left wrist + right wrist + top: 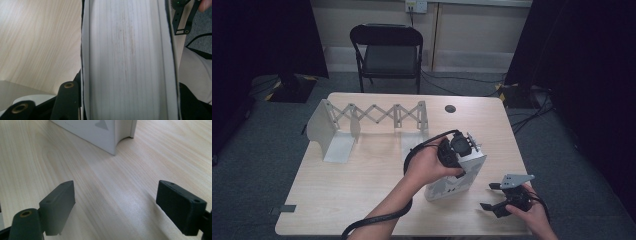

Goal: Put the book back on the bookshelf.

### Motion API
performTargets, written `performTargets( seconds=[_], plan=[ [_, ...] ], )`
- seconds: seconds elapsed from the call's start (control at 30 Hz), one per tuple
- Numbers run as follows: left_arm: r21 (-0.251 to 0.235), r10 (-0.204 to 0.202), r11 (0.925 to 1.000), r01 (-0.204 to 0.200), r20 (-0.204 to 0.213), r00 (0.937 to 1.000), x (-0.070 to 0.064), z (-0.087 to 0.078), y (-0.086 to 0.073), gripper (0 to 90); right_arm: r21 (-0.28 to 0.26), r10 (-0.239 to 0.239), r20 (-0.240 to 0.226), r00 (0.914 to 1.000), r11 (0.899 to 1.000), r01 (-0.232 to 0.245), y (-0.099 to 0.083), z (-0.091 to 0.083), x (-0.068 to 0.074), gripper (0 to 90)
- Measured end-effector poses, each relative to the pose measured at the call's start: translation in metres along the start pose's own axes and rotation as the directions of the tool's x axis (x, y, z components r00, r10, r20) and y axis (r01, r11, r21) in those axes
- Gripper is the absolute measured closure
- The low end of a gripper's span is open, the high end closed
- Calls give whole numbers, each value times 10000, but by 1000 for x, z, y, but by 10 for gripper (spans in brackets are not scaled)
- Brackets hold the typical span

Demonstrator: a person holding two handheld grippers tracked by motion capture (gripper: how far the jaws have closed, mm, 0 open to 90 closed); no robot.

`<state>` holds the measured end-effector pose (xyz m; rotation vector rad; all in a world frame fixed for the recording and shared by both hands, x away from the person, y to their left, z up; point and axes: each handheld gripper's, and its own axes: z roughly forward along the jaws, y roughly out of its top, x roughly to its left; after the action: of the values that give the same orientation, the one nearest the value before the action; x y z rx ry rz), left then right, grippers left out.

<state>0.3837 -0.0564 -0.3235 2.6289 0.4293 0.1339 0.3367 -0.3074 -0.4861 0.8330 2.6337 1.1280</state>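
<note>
A thick white book (446, 189) with a grey pattern on its cover stands upright on the pale wooden table (362, 190), right of centre. My left gripper (459, 150) comes down on the book's top edge and is shut on it. In the left gripper view the book's page edge (127, 60) runs between the jaws. My right gripper (486, 196) hovers low near the table's front right corner, a short way right of the book, open with nothing between its fingers (60, 200). The book's lower corner (100, 132) lies ahead of it.
A white extendable rack (374, 117) with scissor bars and end plates stands at the back left of the table. A dark cable hole (450, 108) sits at the back edge. A black folding chair (387, 50) is behind the table, with cables on the floor.
</note>
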Motion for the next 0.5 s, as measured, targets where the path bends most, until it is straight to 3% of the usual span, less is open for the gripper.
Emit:
performTargets(
  seconds=[0.17, 0.33, 0.5],
  plan=[
    [155, -216, 9996, 216, -29, 9998, 3, -7, -3, 510, 66, 72, 480, 9988, 9999, -75, -3, 7, 1, 142],
    [179, -597, 9980, 599, -94, 9982, 8, -14, -8, 511, 16, -177, 735, 9971, 9998, 176, -4, 10, 3, 134],
    [237, -791, 9966, 793, -91, 9968, 11, -19, -14, 510, -250, -61, 909, 9958, 9997, 84, -7, 11, 5, 127]
  ],
)
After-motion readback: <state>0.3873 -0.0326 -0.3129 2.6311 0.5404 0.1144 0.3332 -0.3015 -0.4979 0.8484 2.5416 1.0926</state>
